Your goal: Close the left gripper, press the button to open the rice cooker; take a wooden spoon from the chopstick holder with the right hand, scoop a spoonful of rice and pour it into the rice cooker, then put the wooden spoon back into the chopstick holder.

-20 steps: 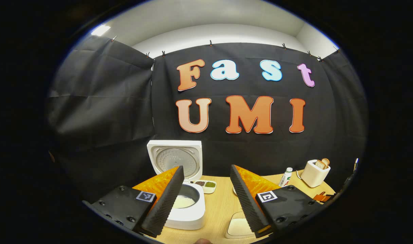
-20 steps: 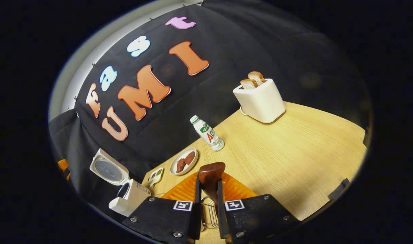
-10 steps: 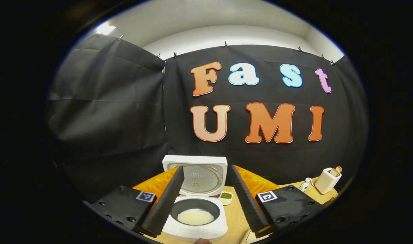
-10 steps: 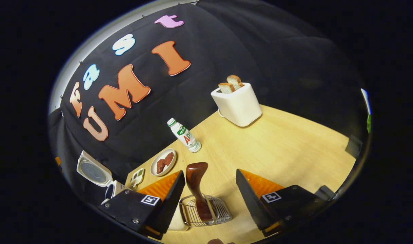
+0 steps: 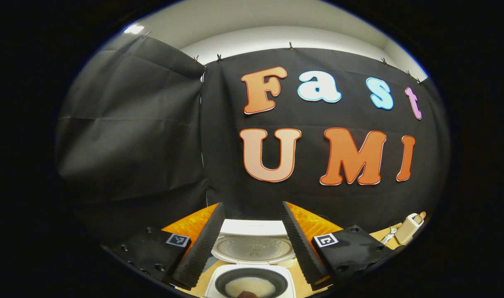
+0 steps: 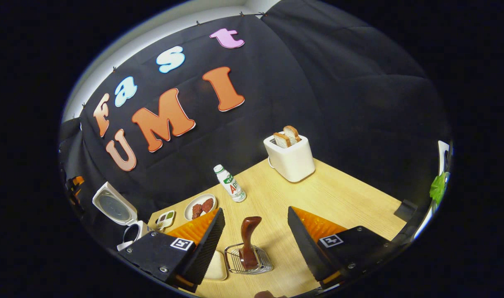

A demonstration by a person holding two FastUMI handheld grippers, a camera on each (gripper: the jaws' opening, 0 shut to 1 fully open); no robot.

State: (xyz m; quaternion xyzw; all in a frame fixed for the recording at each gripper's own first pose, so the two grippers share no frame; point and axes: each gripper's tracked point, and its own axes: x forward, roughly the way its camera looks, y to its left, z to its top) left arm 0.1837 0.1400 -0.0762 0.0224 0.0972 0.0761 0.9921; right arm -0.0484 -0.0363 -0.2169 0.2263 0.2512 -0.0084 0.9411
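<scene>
Two grippers wide apart, 1 wooden spoon upright in 1 chopstick holder.

From my seat, both the left gripper and right gripper have blocky black housings with visible screws. Each side wears a little square black-and-white marker tag. The finger faces are ribbed, kind of sawtooth.

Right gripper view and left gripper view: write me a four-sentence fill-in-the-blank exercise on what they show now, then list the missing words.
1. The wooden spoon stands in the wire ____, between the fingers of the right gripper but untouched by them.
2. The rice cooker has its lid ____.
3. Two slices of bread stick out of the ____ at the back of the table.
4. The left gripper hangs over the cooker with its fingers ____.

Missing words: chopstick holder; open; toaster; apart
</scene>
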